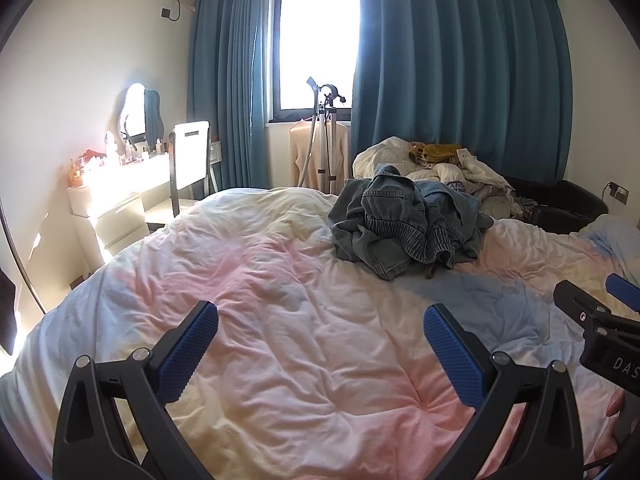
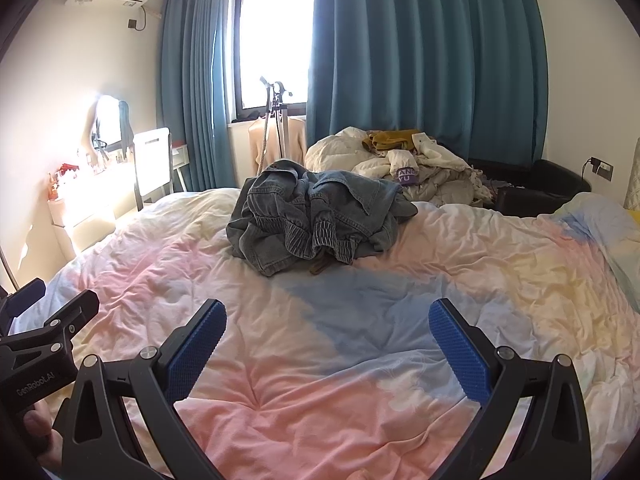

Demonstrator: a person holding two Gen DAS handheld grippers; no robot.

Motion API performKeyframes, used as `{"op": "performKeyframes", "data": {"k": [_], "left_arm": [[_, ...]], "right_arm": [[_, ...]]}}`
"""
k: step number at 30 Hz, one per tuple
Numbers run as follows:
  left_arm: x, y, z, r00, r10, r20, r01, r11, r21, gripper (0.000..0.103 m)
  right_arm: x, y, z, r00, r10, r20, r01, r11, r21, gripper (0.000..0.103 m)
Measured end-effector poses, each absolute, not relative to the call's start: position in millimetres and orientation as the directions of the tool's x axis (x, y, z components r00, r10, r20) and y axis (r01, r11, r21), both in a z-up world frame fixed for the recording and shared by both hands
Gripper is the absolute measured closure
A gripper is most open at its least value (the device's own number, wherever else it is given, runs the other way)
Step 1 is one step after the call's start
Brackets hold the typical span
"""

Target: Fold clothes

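Up on the bed [image 2: 460, 264], a crumpled denim jacket [image 2: 316, 216] lies heaped on the pastel quilt, short of the bed's far edge. Beyond that edge sits a pile of pale clothes [image 2: 400, 164], with blue curtains [image 2: 420, 52] behind it. Nearer than the jacket, both claws hover over the quilt, well apart from the denim: the left claw [image 1: 320, 316] is spread wide and holds nothing, and the right claw [image 2: 328, 312] is likewise spread wide and holds nothing.
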State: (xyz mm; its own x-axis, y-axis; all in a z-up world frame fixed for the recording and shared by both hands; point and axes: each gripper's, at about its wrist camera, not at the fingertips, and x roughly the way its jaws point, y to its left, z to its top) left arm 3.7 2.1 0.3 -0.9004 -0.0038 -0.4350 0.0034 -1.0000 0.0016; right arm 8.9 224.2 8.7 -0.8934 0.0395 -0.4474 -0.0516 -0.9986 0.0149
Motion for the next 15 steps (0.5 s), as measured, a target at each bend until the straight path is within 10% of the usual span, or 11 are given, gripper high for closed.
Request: {"op": "performKeyframes", "data": {"k": [15], "left_arm": [[5.0,-0.4,3.2,-0.9,0.002,-0.435,-0.004,-1.0,0.003,0.0]], "right_arm": [[8.2,225.5,12.6,-0.891,0.041,-0.453,-0.054,-0.998,0.016,0.0]]}}
